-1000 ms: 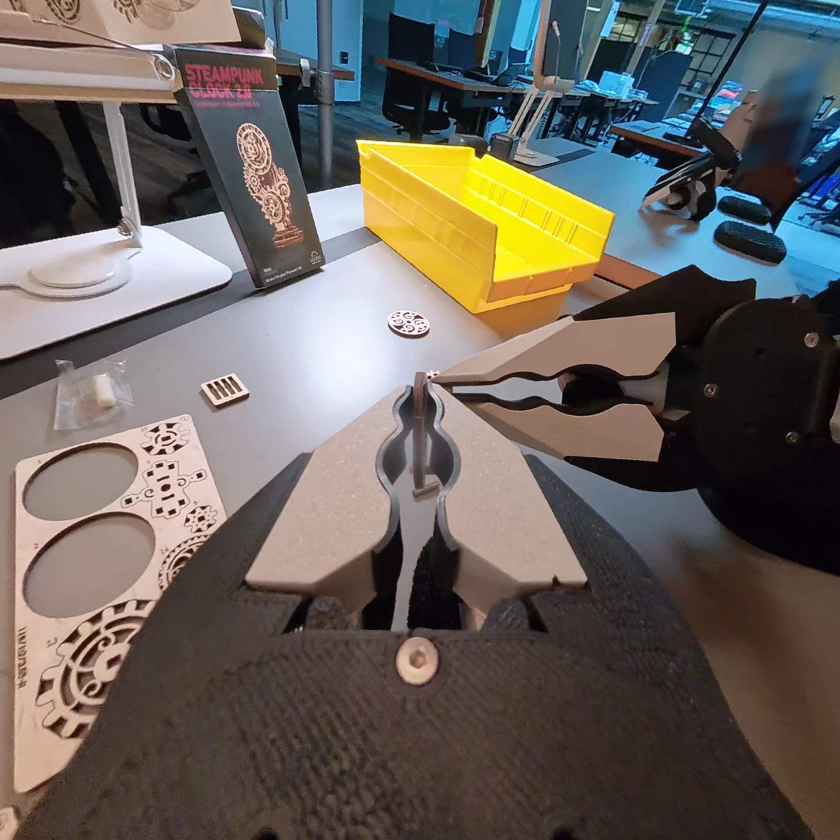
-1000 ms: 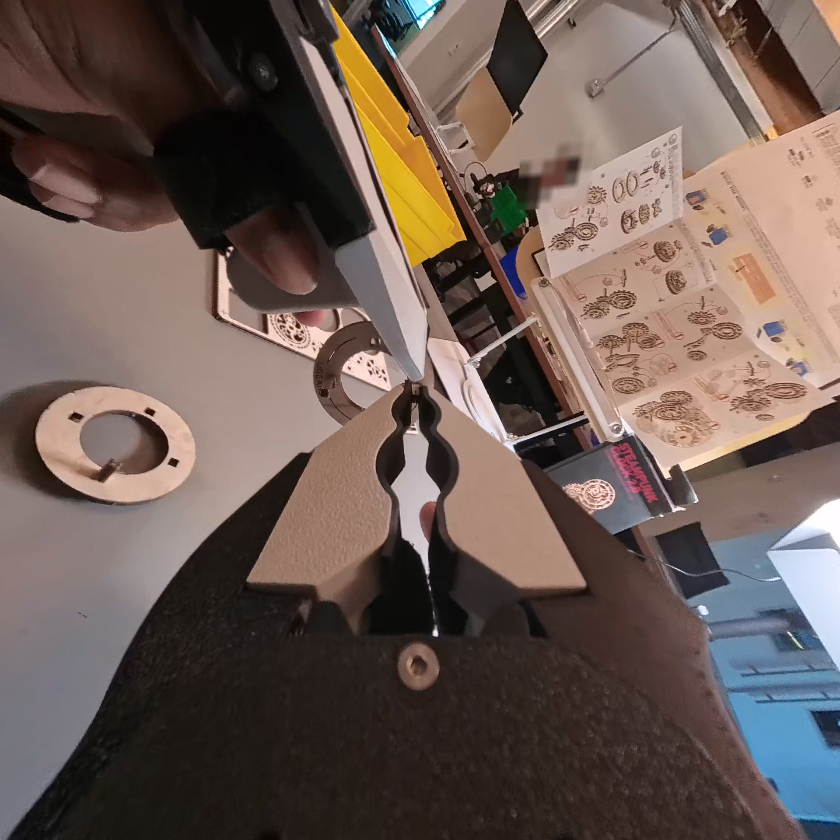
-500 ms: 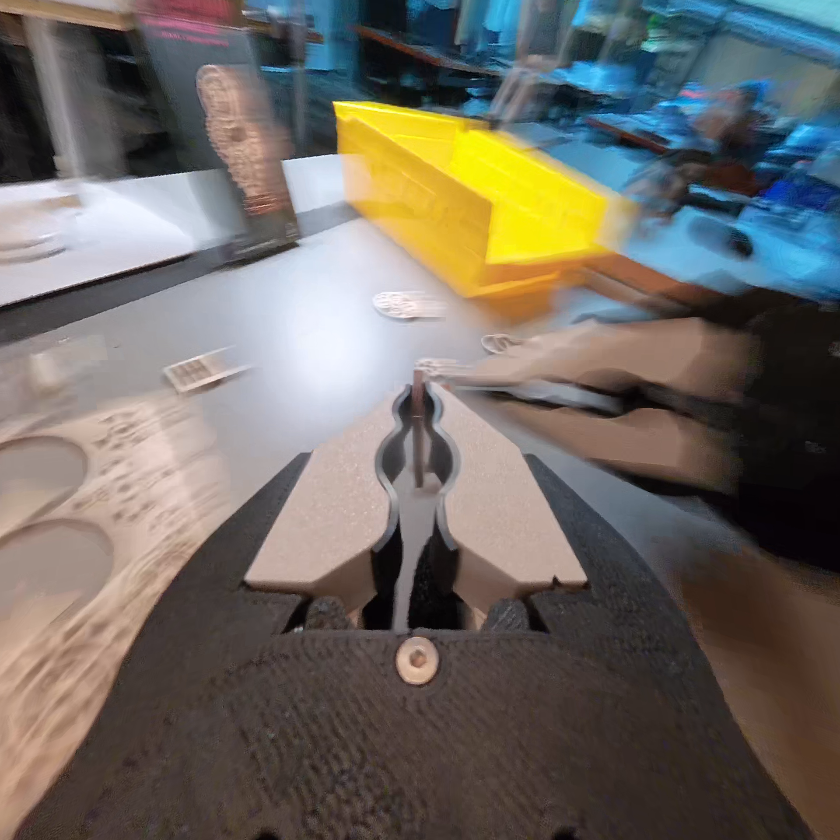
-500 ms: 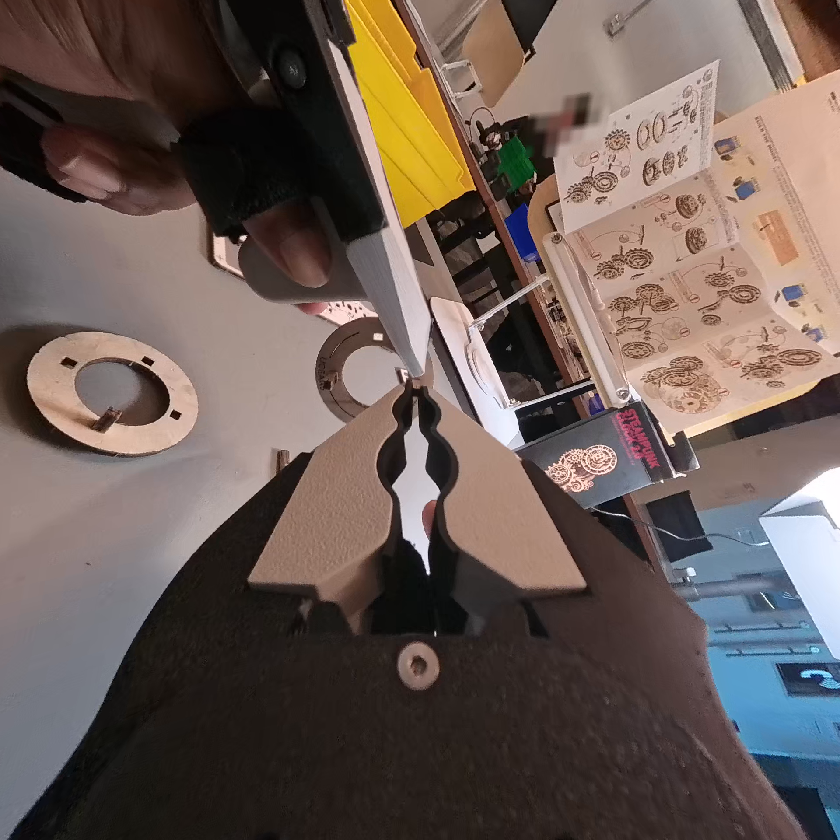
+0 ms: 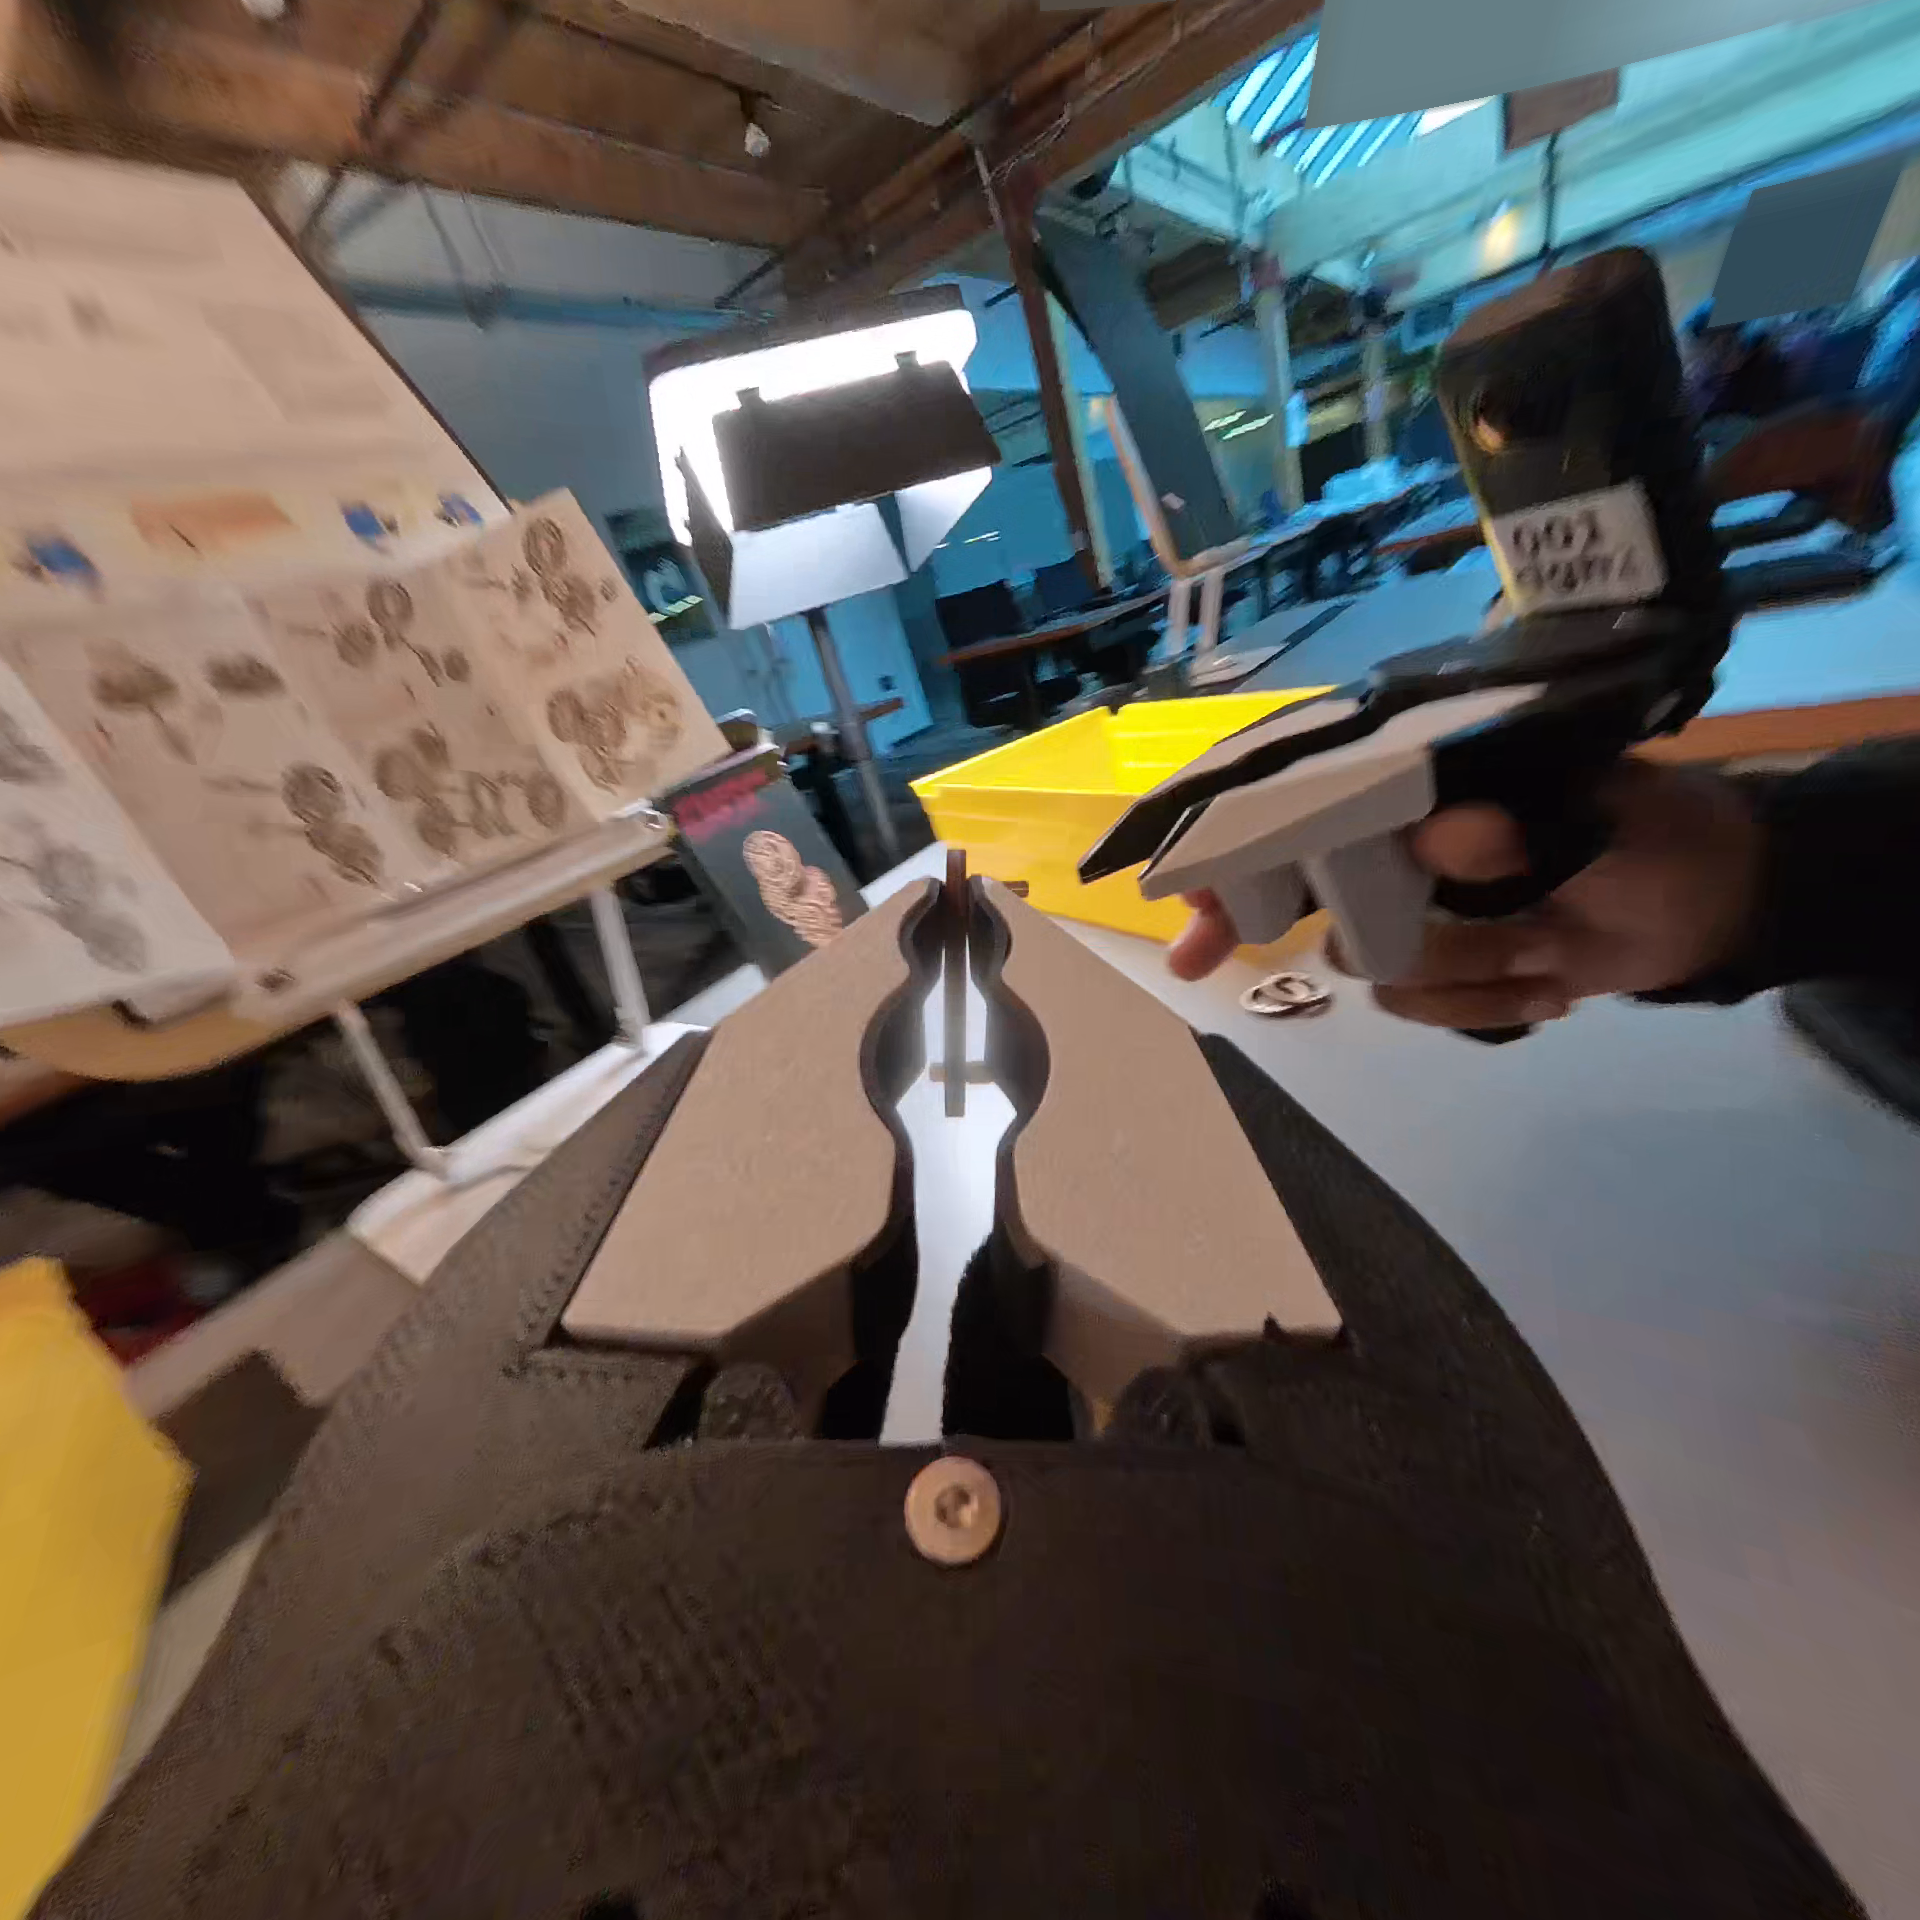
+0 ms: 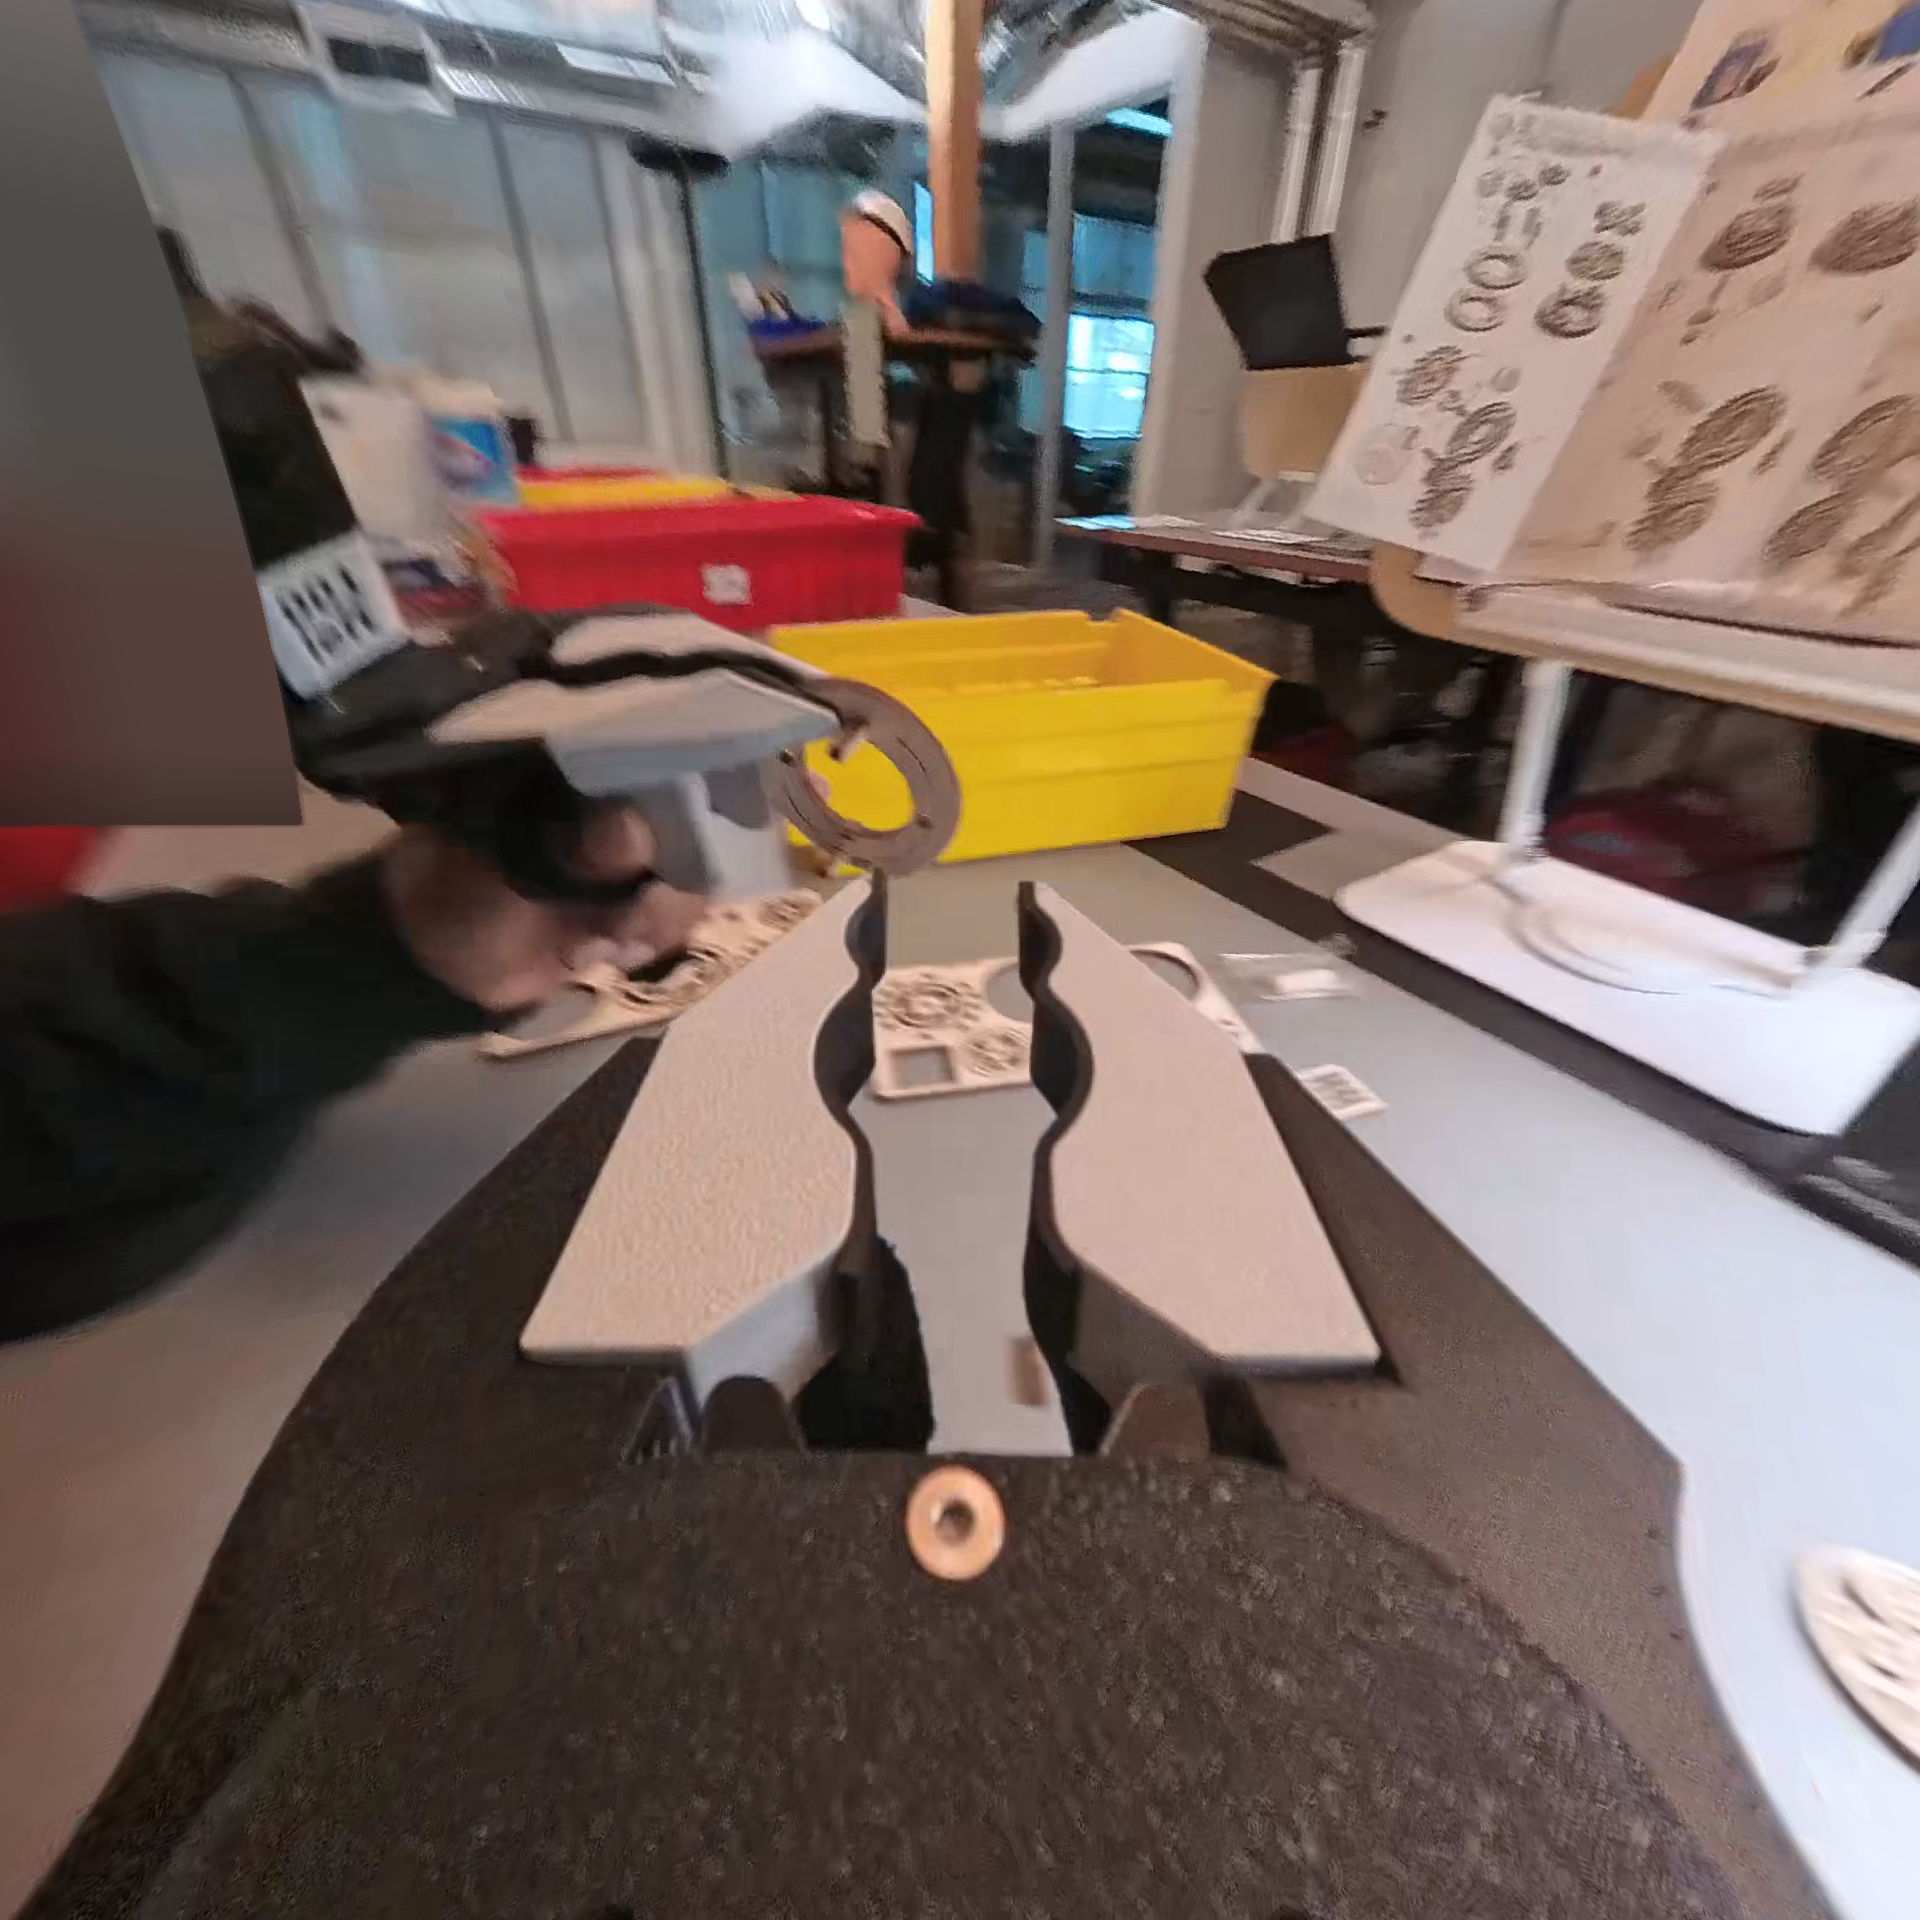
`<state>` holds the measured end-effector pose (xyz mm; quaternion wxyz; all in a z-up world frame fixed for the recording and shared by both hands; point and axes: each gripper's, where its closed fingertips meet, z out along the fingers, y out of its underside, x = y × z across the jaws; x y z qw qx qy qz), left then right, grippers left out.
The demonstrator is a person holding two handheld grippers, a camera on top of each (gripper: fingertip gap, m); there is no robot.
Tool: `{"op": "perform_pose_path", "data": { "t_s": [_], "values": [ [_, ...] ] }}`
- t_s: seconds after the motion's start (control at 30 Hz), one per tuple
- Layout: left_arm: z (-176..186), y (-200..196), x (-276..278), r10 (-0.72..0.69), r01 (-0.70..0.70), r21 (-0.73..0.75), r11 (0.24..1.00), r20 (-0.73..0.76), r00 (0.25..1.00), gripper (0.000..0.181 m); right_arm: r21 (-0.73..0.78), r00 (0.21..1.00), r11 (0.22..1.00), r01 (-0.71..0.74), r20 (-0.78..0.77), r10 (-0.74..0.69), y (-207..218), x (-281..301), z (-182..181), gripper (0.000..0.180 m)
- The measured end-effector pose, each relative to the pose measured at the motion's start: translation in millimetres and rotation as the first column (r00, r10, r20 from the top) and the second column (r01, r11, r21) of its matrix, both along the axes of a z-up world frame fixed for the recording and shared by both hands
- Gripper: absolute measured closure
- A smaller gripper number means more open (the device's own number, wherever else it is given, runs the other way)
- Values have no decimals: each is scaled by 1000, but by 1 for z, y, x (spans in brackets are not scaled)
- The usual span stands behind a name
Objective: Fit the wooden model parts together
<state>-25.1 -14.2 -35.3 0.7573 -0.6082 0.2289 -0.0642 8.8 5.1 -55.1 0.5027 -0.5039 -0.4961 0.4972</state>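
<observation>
Our right gripper [image 6: 951,899] has let go and pulled away, jaws wide apart and empty. Our left gripper [image 5: 954,896] keeps squeezing the wooden ring [image 6: 871,781], peg now in.

Standing in a large workshop hall: wooden ceiling beams [image 5: 582,135] running overhead, a bright softbox lamp [image 5: 831,468] glowing on its pole, tall windows [image 6: 436,260] letting in daylight, a wooden post [image 6: 954,135] rising behind, distant desks [image 5: 1049,634] sitting in bluish light.
</observation>
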Motion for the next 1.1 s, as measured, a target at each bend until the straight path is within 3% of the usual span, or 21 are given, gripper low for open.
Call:
{"op": "perform_pose_path", "data": {
  "t_s": [0.07,0.23,0.37,0.6,0.7,0.77,0.83,0.9,0.97,1.0,1.1],
  "values": [
    [2,0,4,80,-73,69,995,-109,991,179,-68,997,995,-74,-24,73,-15,-1,6,158],
    [5,-2,25,144,-101,170,980,-265,953,179,-123,990,983,-134,-67,127,-31,-2,14,160],
    [4,-4,39,145,-85,196,977,-318,937,180,-174,987,974,-146,-89,132,-24,-3,15,164],
    [2,-6,41,165,-95,211,973,-347,923,179,-77,990,989,-124,-81,118,-26,-1,17,177],
    [2,-10,41,115,-62,176,982,-307,945,178,-23,989,990,-137,-60,135,-28,1,15,179],
    [2,-11,42,-3,21,92,996,-194,981,175,65,988,987,-145,-46,149,-30,3,15,179],
    [5,-15,41,-190,193,-34,981,59,980,144,122,981,977,-176,-60,184,-30,10,19,179],
    [12,-14,29,-307,373,-117,920,373,876,128,145,968,964,-222,-83,235,-26,20,22,180],
    [3,-5,18,-299,523,-197,829,634,714,117,125,939,942,-310,-118,324,-30,30,26,179],
    [-2,-5,23,-310,633,-207,746,733,605,111,118,921,928,-352,-132,366,-34,34,28,179],
    [-11,-13,52,-310,865,-121,488,902,301,120,111,890,898,-427,-126,439,-40,39,23,179]
  ]
}}
